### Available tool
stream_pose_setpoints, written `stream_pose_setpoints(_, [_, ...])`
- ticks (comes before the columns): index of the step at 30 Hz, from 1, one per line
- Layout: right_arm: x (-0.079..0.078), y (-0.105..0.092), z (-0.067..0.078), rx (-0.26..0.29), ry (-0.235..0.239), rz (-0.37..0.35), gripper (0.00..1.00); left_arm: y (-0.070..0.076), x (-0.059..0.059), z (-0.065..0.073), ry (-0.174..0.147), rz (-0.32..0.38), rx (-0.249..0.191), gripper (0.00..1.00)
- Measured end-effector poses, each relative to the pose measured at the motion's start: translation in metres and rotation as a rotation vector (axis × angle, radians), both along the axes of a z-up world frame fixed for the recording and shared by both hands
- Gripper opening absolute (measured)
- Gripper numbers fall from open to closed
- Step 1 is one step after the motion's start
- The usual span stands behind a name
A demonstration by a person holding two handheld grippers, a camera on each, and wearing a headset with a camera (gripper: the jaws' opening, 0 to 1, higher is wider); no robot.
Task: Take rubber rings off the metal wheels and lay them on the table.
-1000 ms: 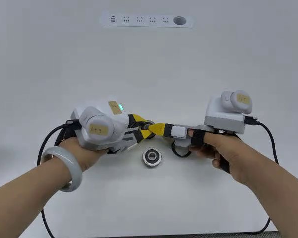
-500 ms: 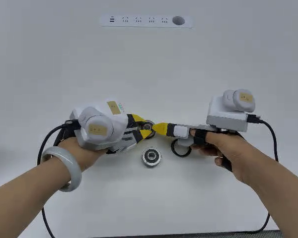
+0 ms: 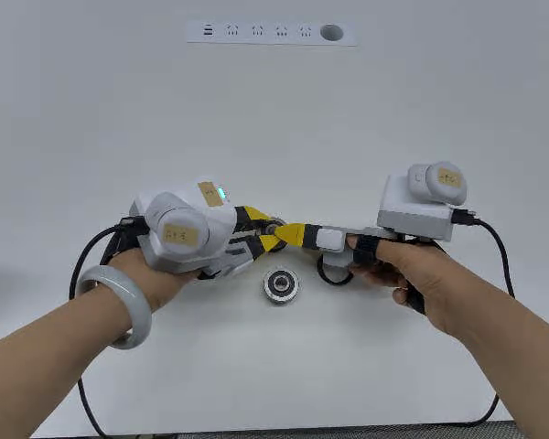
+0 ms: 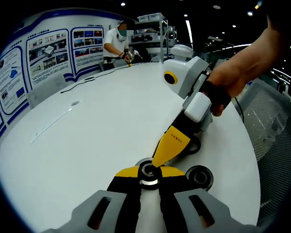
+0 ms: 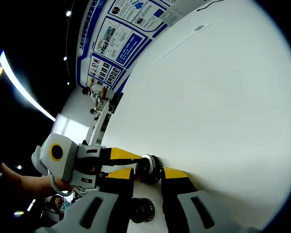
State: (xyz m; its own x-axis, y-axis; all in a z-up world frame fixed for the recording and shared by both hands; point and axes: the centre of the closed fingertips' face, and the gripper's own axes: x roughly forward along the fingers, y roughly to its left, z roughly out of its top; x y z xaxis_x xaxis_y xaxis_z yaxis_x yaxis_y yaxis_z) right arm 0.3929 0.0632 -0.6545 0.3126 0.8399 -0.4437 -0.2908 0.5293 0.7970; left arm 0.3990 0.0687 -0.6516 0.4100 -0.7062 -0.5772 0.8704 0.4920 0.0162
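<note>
Head view centre: partway, clamping one wheel (image 3: 274,226) in left gripper (image 3: 263,230), pinching its rim with right gripper (image 3: 288,235); one rubber ring (image 3: 333,283) on table (image 3: 393,119), second wheel (image 3: 281,285) apparently still ringed.

We find the far half of the table (image 3: 393,119) bare right up to the power strip (image 3: 271,32) at its back edge, with open room to both sides as well. Toward the front, the left gripper (image 3: 267,234) and right gripper (image 3: 287,235) meet tip to tip at a held wheel (image 3: 274,226), closing the middle. Just below them 1 metal wheel (image 3: 281,285) and 1 loose rubber ring (image 3: 334,273) lie in the way, and 2 cables (image 3: 90,254) trail off the outer sides.
</note>
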Motion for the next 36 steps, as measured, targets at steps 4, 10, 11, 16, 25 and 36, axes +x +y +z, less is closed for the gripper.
stream_pose_setpoints(4, [-0.0001,0.0002,0.0029,0.036,0.052,-0.016,0.27,0.0000,-0.0001,0.0002,0.000,0.002,-0.005,0.13])
stream_pose_setpoints(10, [-0.0034,0.0007,0.0079,0.043,0.053,-0.009,0.24,0.0000,0.0001,-0.0004,-0.001,-0.002,-0.004,0.13])
stream_pose_setpoints(11, [-0.0038,0.0001,0.0076,0.038,0.049,-0.009,0.22,0.0002,0.0001,-0.0006,-0.001,-0.002,-0.004,0.13])
stream_pose_setpoints(16, [-0.0042,-0.0032,0.0052,0.006,0.020,0.002,0.14,0.0002,-0.0002,-0.0009,-0.001,-0.001,-0.002,0.13])
stream_pose_setpoints(25, [-0.0009,-0.0053,-0.0008,-0.029,0.002,0.007,0.05,0.0003,-0.0011,-0.0006,-0.001,-0.003,0.000,0.13])
stream_pose_setpoints(36, [0.0012,-0.0052,0.0008,-0.032,-0.012,0.011,0.02,0.0003,-0.0014,-0.0004,-0.002,-0.008,0.002,0.13])
